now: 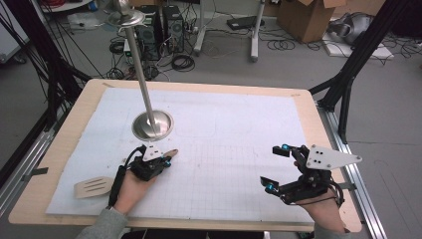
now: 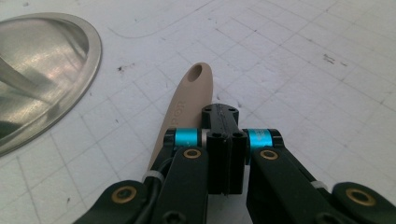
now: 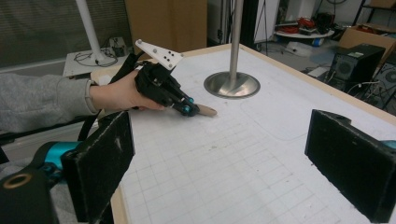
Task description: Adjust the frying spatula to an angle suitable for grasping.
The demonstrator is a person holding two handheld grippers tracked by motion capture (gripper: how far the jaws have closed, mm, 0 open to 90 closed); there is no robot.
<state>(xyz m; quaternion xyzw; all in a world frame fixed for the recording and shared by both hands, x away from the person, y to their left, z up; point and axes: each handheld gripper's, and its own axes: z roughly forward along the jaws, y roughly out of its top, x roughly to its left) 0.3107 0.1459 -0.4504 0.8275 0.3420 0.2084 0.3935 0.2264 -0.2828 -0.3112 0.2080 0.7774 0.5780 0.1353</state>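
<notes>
Left gripper view has the left gripper clenched beside, maybe over, the beige slotted spatula's handle, so a lift near the table's left edge could miss it or swing it into the steel stand base, while the right gripper waits released.

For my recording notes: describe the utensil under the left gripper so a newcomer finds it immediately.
Start at the steel stand base on the white mat. Just in front of it, under the left gripper, lies a beige spatula. Its slotted blade and holed handle tip set it apart.

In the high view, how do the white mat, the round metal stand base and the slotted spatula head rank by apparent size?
Largest to smallest:
1. White mat, by far.
2. Round metal stand base.
3. Slotted spatula head, which looks nearly as big as the base; it lies nearer the camera, so that order is unsure.
</notes>
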